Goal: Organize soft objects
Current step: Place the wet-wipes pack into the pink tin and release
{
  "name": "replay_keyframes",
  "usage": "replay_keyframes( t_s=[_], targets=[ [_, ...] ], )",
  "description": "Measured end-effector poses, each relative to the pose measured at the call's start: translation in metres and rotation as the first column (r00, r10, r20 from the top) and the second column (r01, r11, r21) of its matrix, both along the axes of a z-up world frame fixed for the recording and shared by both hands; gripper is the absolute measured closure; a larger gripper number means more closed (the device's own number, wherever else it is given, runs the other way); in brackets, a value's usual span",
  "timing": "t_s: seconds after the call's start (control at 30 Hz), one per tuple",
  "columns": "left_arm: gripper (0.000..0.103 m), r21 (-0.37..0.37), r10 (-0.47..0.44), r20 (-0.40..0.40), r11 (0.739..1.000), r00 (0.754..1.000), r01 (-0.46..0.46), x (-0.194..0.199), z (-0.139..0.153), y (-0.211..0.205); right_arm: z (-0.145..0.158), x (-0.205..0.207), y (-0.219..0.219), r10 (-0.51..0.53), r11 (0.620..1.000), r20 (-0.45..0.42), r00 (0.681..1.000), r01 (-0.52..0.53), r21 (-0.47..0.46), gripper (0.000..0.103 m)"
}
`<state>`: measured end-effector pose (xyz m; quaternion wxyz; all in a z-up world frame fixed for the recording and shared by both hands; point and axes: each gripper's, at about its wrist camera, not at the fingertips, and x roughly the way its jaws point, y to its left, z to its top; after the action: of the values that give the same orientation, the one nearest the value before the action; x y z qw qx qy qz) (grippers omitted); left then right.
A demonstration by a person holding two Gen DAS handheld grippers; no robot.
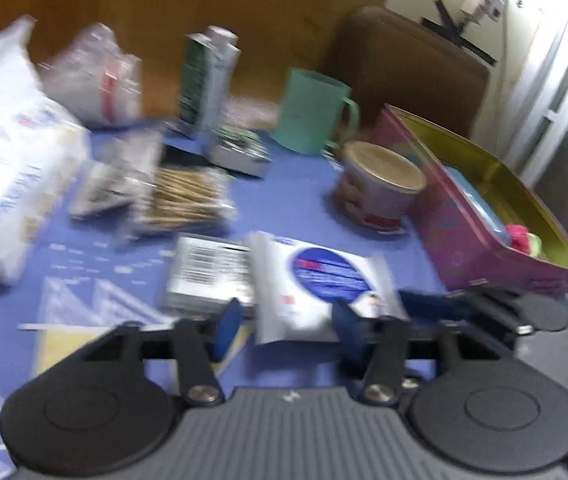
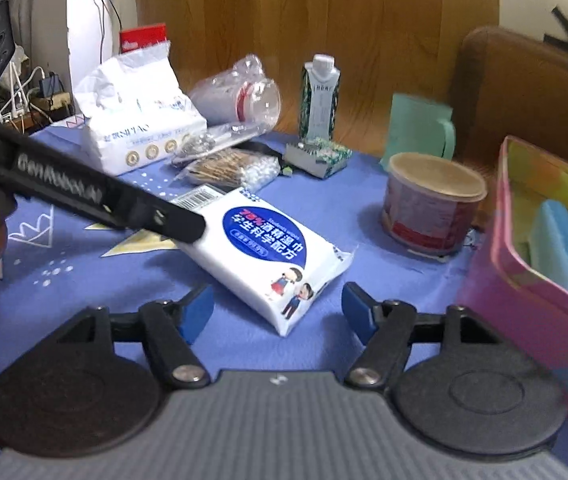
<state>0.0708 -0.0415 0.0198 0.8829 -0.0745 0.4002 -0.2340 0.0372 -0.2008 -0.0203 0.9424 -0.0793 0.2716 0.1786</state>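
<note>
Right wrist view showed our right gripper (image 2: 276,312) with fingers wide apart, holding nothing, so we judged it best to straddle the wipes pack (image 2: 272,256) squarely and press softly, while the left gripper (image 1: 284,320) also stood wide apart around that pack without gripping it.

My left view is badly motion-blurred; the right one is sharper, soft only at its right edge. Light is dim and even, brightest at the window (image 1: 564,92) far right. Fisheye bends the edges.

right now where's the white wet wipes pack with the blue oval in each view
Left wrist: the wet wipes pack lies low at centre, between the open left gripper fingers.
Right wrist: the pack sits at centre, just ahead of the open right gripper.
Shared landmark: the red tub, right of the pack in both.
</note>
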Motion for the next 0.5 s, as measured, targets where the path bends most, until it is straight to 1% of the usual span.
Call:
replay_keyframes(
  t_s=[0.03, 0.07, 0.1, 0.17, 0.2, 0.27, 0.3, 0.37, 0.43, 0.5],
  targets=[
    [0.064, 0.007, 0.009, 0.006, 1.000, 1.000, -0.009, 0.001, -0.002, -0.004, -0.002, 0.004, 0.001, 0.014, 1.000, -0.024, 1.000, -0.013, 0.018, 0.043],
    [0.065, 0.017, 0.006, 0.023, 1.000, 1.000, -0.007, 0.000, 0.000, -0.008, -0.002, 0.004, -0.001, 0.012, 0.999, -0.018, 1.000, -0.011, 0.039, 0.052],
    [0.066, 0.020, -0.003, 0.034, 1.000, 0.999, 0.002, -0.002, 0.002, -0.011, -0.002, 0.003, 0.002, -0.006, 1.000, -0.008, 1.000, 0.006, 0.030, 0.054],
    [0.067, 0.014, -0.022, 0.073, 1.000, 0.997, 0.021, -0.006, 0.016, -0.014, -0.001, -0.004, 0.004, -0.045, 0.999, 0.030, 0.999, 0.044, 0.016, 0.057],
    [0.067, 0.000, -0.032, 0.096, 0.999, 0.995, 0.032, -0.009, 0.025, -0.016, 0.003, -0.010, 0.003, -0.059, 0.998, 0.055, 0.997, 0.058, 0.027, 0.057],
    [0.066, -0.037, -0.057, 0.144, 0.997, 0.988, 0.063, -0.009, 0.042, -0.023, 0.015, -0.025, -0.003, -0.081, 0.997, 0.140, 0.987, 0.079, 0.021, 0.057],
    [0.066, -0.055, -0.082, 0.174, 0.994, 0.981, 0.092, -0.008, 0.052, -0.032, 0.023, -0.033, -0.006, -0.100, 0.995, 0.190, 0.977, 0.099, 0.013, 0.058],
    [0.067, -0.058, -0.137, 0.210, 0.987, 0.968, 0.152, -0.001, 0.064, -0.055, 0.037, -0.045, -0.019, -0.157, 0.987, 0.270, 0.950, 0.159, 0.012, 0.058],
    [0.067, -0.060, -0.199, 0.226, 0.974, 0.954, 0.217, 0.010, 0.070, -0.089, 0.046, -0.050, -0.036, -0.217, 0.974, 0.314, 0.924, 0.226, 0.006, 0.058],
    [0.067, -0.055, -0.257, 0.236, 0.959, 0.937, 0.277, 0.021, 0.070, -0.120, 0.050, -0.050, -0.062, -0.292, 0.951, 0.328, 0.898, 0.308, 0.003, 0.058]
  ],
)
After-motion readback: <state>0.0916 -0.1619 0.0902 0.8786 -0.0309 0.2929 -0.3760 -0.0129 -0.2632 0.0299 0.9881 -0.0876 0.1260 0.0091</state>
